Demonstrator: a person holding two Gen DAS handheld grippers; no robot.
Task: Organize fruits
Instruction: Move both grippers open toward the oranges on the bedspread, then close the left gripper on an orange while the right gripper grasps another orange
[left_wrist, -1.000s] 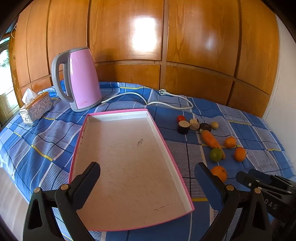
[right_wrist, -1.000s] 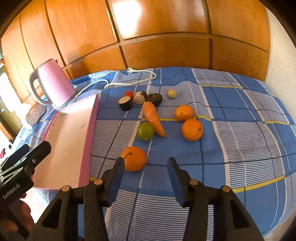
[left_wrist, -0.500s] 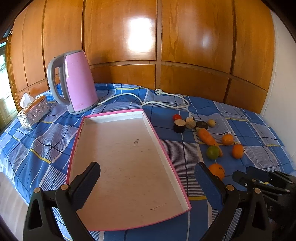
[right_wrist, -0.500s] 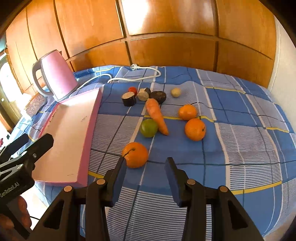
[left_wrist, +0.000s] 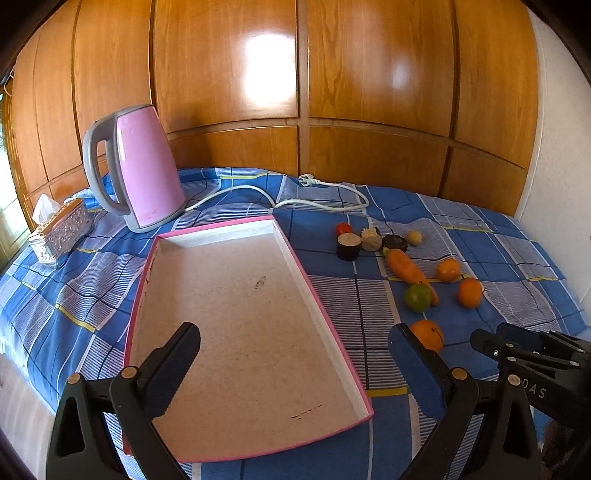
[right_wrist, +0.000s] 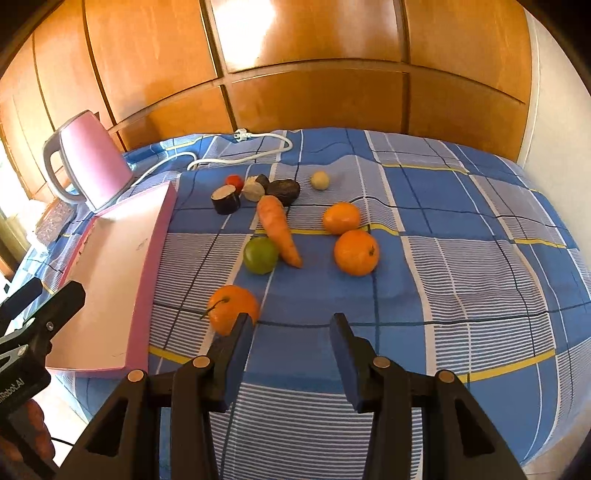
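- Left hand-held gripper (left_wrist: 293, 345) hangs wide and empty over the pink tray (left_wrist: 321, 306), much as a second ago; the view has merely levelled.
- Right hand-held gripper (right_wrist: 291, 332) stays half open, holding nothing, its left finger just beside the nearest orange (right_wrist: 232, 308).
- Fruits lie on the bed (right_wrist: 461, 258), right of the tray.
- That finger hides part of the orange; small far pieces are hard to identify.

Three oranges (right_wrist: 233, 308) (right_wrist: 356, 252) (right_wrist: 341, 218), one green fruit (right_wrist: 260, 254), one carrot (right_wrist: 277, 229), one small red fruit (right_wrist: 234, 180), one pale round fruit (right_wrist: 320, 180). Three dark or cut pieces (right_wrist: 225, 199) (right_wrist: 253, 190) (right_wrist: 283, 189), kind unclear. One pink tray (left_wrist: 236, 317), one pink kettle (left_wrist: 144, 166), one tissue box (left_wrist: 61, 230).
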